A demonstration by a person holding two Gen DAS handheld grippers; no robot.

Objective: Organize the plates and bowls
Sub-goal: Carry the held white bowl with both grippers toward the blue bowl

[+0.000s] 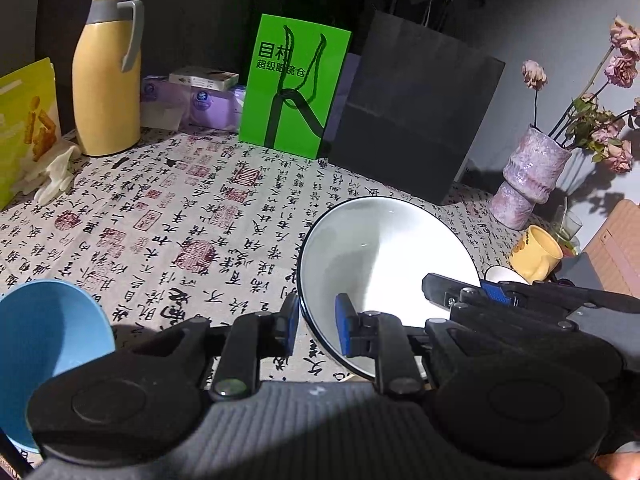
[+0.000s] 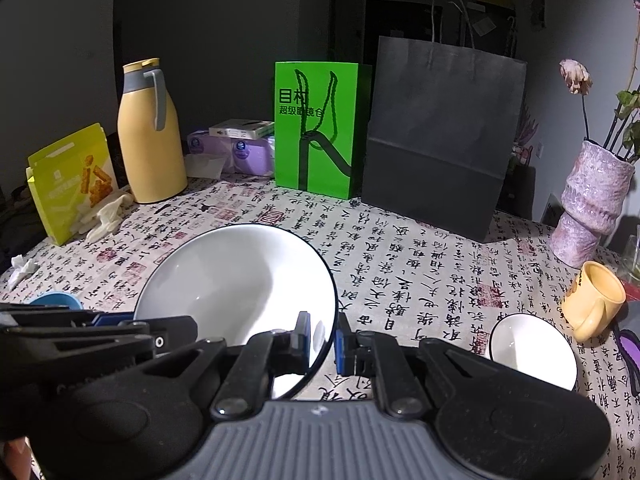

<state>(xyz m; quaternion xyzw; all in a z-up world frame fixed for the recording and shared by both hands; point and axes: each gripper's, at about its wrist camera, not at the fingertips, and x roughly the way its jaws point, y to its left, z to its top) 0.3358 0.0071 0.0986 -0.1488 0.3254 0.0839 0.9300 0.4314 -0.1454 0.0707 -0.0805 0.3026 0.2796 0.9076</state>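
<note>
A large white bowl [image 1: 384,248] with a thin black rim is held tilted between both grippers, just above the patterned tablecloth. My left gripper [image 1: 317,330] is shut on its left rim, one blue pad inside and one outside. My right gripper [image 2: 325,340] is shut on the opposite rim of the same bowl [image 2: 240,280]. In each wrist view the other gripper shows at the bowl's far side. A small white bowl [image 2: 532,352] stands on the cloth to the right. A blue bowl [image 1: 48,344] sits at the near left.
A yellow mug [image 2: 596,300] lies on its side by the small bowl. Along the back stand a yellow thermos [image 2: 150,132], a green bag [image 2: 316,128], a black paper bag [image 2: 440,128] and a pink vase [image 2: 592,200] with dried flowers. A snack box [image 2: 68,184] is at the left.
</note>
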